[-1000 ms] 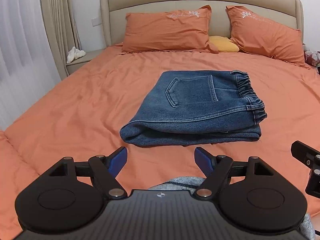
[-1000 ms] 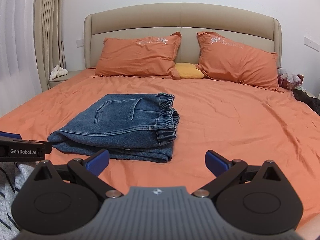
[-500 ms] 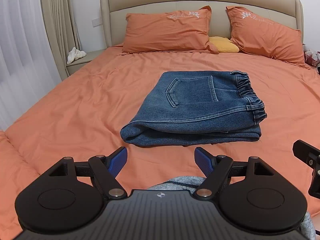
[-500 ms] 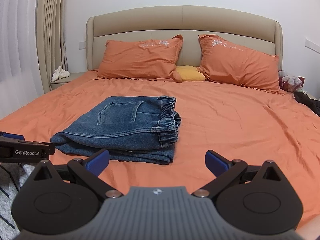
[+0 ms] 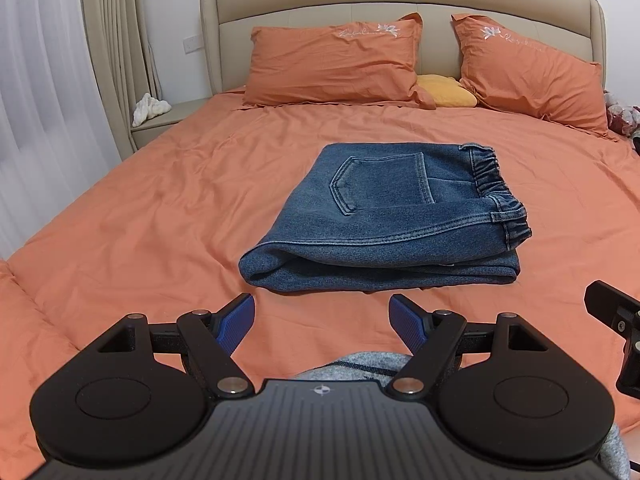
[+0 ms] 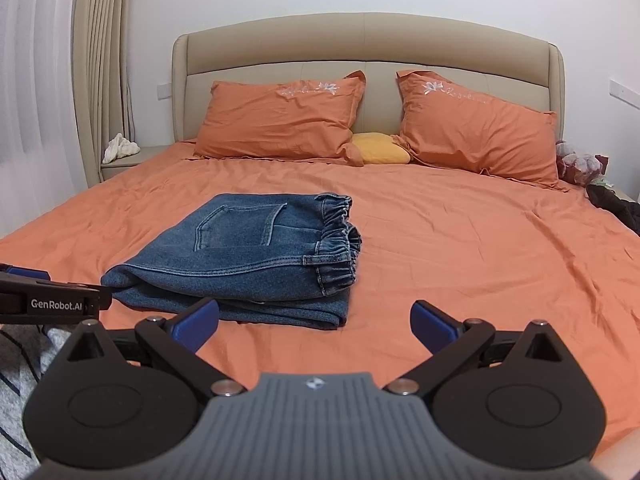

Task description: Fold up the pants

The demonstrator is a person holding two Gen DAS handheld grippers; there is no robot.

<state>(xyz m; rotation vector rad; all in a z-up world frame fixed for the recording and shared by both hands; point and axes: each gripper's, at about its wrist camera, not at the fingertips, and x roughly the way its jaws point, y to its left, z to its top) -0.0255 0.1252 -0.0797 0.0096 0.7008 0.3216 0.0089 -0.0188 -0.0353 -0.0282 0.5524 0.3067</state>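
Jeans: the folded blue denim jeans [image 5: 384, 216] lay in a flat stack on the orange bedsheet [image 5: 160, 216], about mid-bed, with a back pocket facing up and the elastic waistband on the right side of the stack. In the right wrist view the jeans [image 6: 248, 256] sat left of centre.
Left gripper: the left gripper [image 5: 322, 320] hung over the near part of the bed, short of the jeans and apart from them; its jaws stood wide and held nothing, blue pads [image 5: 236, 322] showing on the inner faces.
Right gripper: the right gripper [image 6: 316, 320] hovered over the sheet just in front of the stack's near right corner; its jaws were spread wide and empty. Its black edge showed at the right margin of the left wrist view.
Bed: two orange pillows [image 6: 280, 120] leaned against the beige padded headboard [image 6: 368, 44], with a small yellow cushion [image 6: 380, 148] between them.
Bedside: a crumpled white cloth [image 5: 150, 108] rested on the beige nightstand [image 5: 160, 126] to the left of the bed, beside the beige curtain [image 5: 112, 48].
Foreground: grey knit fabric [image 5: 360, 366] showed below the left gripper.
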